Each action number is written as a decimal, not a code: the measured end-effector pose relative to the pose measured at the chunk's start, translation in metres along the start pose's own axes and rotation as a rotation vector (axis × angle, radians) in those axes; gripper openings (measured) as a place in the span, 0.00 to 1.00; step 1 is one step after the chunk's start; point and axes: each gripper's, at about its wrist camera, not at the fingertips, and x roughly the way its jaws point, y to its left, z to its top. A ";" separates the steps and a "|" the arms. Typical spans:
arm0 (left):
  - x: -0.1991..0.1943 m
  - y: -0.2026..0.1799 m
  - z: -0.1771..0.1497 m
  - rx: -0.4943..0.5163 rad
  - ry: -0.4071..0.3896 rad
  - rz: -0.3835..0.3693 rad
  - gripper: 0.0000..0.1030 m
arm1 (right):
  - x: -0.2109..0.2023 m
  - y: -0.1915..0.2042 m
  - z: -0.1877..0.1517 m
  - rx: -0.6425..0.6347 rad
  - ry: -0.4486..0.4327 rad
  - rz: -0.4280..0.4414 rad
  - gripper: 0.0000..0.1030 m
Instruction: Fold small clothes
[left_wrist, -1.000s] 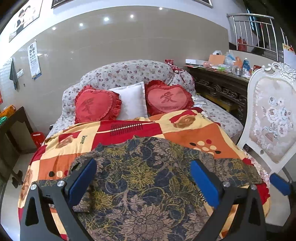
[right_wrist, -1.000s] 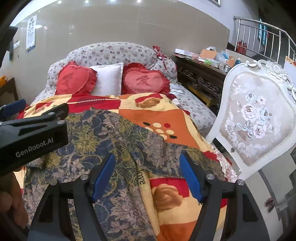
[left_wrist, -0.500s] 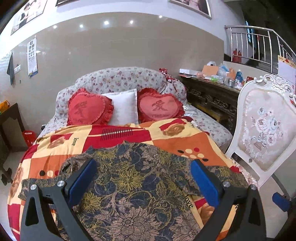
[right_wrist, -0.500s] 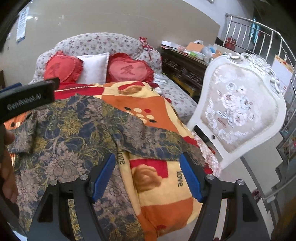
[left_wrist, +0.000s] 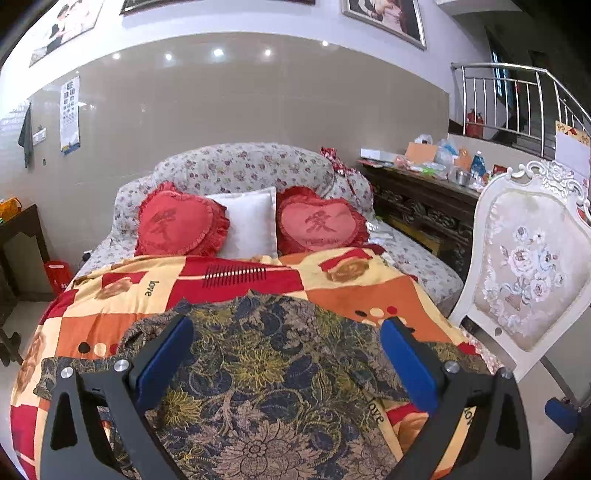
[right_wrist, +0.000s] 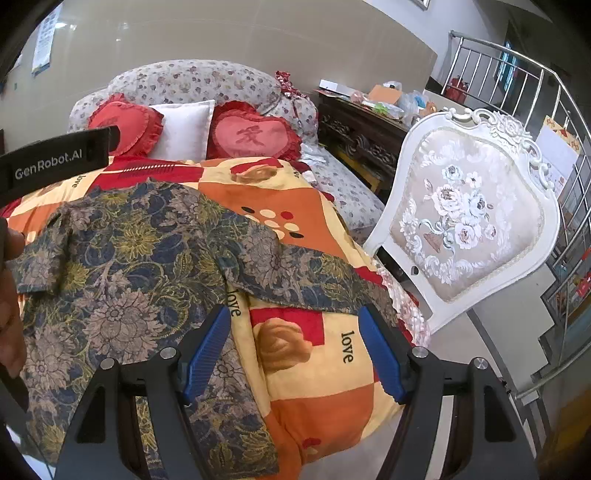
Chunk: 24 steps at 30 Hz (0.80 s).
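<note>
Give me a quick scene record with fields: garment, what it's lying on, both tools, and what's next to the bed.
garment: floral shirt, spread flat, one sleeve stretched toward the chair
surface: patchwork quilt on the bed
left tool: open, above the shirt, nothing gripped
right tool: open, above the quilt near the sleeve, nothing gripped
beside bed: white chair
pillows: two red heart cushions, one white

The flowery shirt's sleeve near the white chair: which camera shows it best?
The right wrist view: the sleeve lies spread on the blanket, cuff visible. The left wrist view shows mostly the shirt body, the gripper finger covering that sleeve.
</note>
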 end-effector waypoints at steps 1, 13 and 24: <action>-0.001 -0.001 -0.001 -0.004 -0.010 0.006 1.00 | 0.001 -0.003 -0.001 0.010 0.007 0.002 0.76; -0.005 -0.021 -0.019 0.006 -0.014 -0.093 1.00 | 0.002 -0.034 -0.020 0.100 0.016 0.024 0.76; 0.005 0.009 -0.067 0.038 0.096 -0.153 1.00 | 0.013 -0.017 -0.025 0.169 -0.003 0.237 0.76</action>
